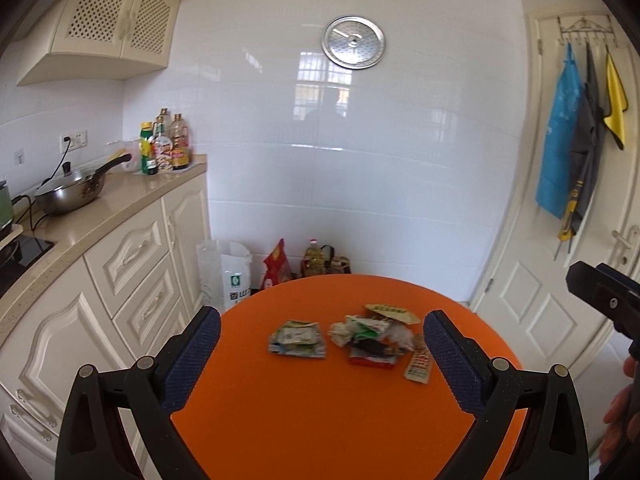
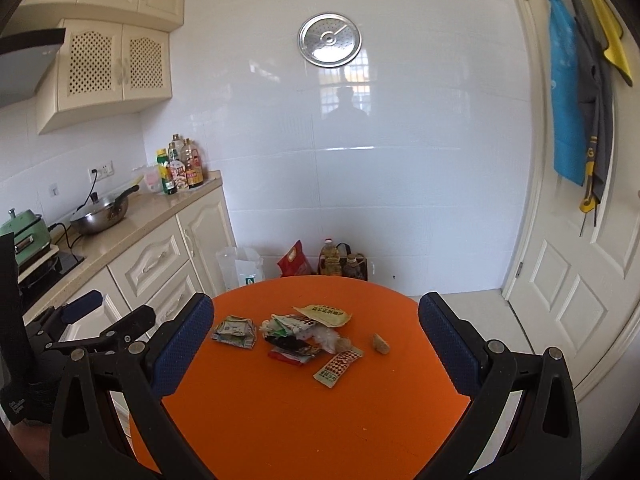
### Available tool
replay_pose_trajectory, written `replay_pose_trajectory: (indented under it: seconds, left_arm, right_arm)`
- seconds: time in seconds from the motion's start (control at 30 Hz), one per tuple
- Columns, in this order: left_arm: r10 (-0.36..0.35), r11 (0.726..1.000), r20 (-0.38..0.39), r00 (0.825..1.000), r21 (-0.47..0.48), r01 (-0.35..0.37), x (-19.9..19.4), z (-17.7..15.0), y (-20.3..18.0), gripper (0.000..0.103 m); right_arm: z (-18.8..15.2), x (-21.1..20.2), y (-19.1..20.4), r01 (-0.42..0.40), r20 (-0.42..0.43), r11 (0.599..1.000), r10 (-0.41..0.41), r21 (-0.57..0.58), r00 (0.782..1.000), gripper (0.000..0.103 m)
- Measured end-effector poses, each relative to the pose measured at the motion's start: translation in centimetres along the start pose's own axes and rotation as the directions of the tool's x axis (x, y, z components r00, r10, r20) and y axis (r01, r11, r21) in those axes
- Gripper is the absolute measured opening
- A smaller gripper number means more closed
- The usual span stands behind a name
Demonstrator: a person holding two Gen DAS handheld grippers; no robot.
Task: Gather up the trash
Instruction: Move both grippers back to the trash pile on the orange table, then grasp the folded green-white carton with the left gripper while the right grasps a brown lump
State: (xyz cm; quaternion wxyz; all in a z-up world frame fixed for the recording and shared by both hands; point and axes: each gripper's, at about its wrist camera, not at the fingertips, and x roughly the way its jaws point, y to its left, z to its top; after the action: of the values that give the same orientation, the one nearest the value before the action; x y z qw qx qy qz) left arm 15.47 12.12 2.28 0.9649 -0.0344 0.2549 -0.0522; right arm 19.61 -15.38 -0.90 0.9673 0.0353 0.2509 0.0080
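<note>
Item: left gripper (image 1: 322, 354). Jaws spread wide, nothing between them; held above the near part of a round orange table (image 1: 320, 420).

Item: right gripper (image 2: 316, 348). Jaws likewise spread wide and empty, above the same table, just beside the left one.

Item: trash, all lying on the table ahead of both claws, past the fingertips.
- Flattened green-and-white packet (image 2: 235, 332), ahead and toward the left finger of the right claw, apart from the main heap.
- Heap of crumpled wrappers (image 2: 298, 336), straight ahead, roughly centred between the fingers; red, black, white and clear pieces overlapping.
- Yellow printed sachet (image 2: 326, 315), at the far edge of the heap, touching it.
- Red-and-white checked sachet (image 2: 337, 365), at the near right edge of the heap.
- Small tan lump (image 2: 381, 345), right of the heap, apart from it, nearer the right finger.

Item: surroundings. Counter with wok (image 2: 102, 216) and bottles (image 2: 180, 168), far left of the claws; white door (image 2: 580, 280) to the right.
</note>
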Motion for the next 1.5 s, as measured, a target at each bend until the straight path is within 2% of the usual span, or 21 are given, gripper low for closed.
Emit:
replay_pose_trajectory:
  seconds: [0.23,0.43,0.6,0.8,0.9,1.1,1.17,1.23,1.5]
  left_arm:
    - [0.028,0.999,-0.079,0.996,-0.015,-0.03,4.1,-0.5,1.3,0.1]
    - [0.039,0.999,-0.164,0.986,-0.007,-0.04,11.7,0.9,0.7,0.1]
    - [0.038,0.999,-0.249,0.968,0.001,-0.039,20.2,2.1,0.0,0.1]
    - [0.035,0.999,-0.358,0.933,0.01,-0.034,31.0,2.7,-2.1,0.1]
    - [0.059,0.998,-0.404,0.913,0.035,-0.05,35.8,2.6,-3.3,0.1]
    - [0.087,0.996,-0.435,0.896,0.062,-0.066,41.9,3.2,-4.9,0.098]
    - [0.072,0.997,-0.424,0.903,0.047,-0.057,42.9,3.8,-5.2,0.083]
    - [0.059,0.998,-0.413,0.909,0.031,-0.051,43.6,4.3,-5.4,0.079]
    - [0.027,1.0,-0.402,0.915,0.02,-0.021,47.0,6.0,-6.5,0.078]
  right_arm:
    - [-1.1,4.7,0.0,0.0,-0.108,1.0,-0.001,-0.009,0.994,0.103]
    - [-2.7,9.6,-0.7,0.012,-0.209,1.0,-0.012,-0.002,0.978,0.103]
    - [-4.5,13.7,-2.0,0.032,-0.288,0.999,-0.027,0.014,0.957,0.103]
    - [-6.2,17.9,-3.4,0.05,-0.361,0.998,-0.034,0.035,0.932,0.103]
    - [-6.8,19.6,-4.2,0.055,-0.385,0.997,-0.032,0.048,0.922,0.103]
    - [-7.6,21.8,-5.4,0.053,-0.415,0.996,-0.019,0.07,0.91,0.103]
    - [-7.9,22.1,-5.6,0.048,-0.42,0.996,-0.012,0.075,0.907,0.103]
    - [-8.2,22.4,-5.9,0.048,-0.425,0.995,-0.008,0.083,0.905,0.103]
    - [-9.1,23.1,-8.4,0.073,-0.436,0.99,-0.012,0.124,0.9,0.103]
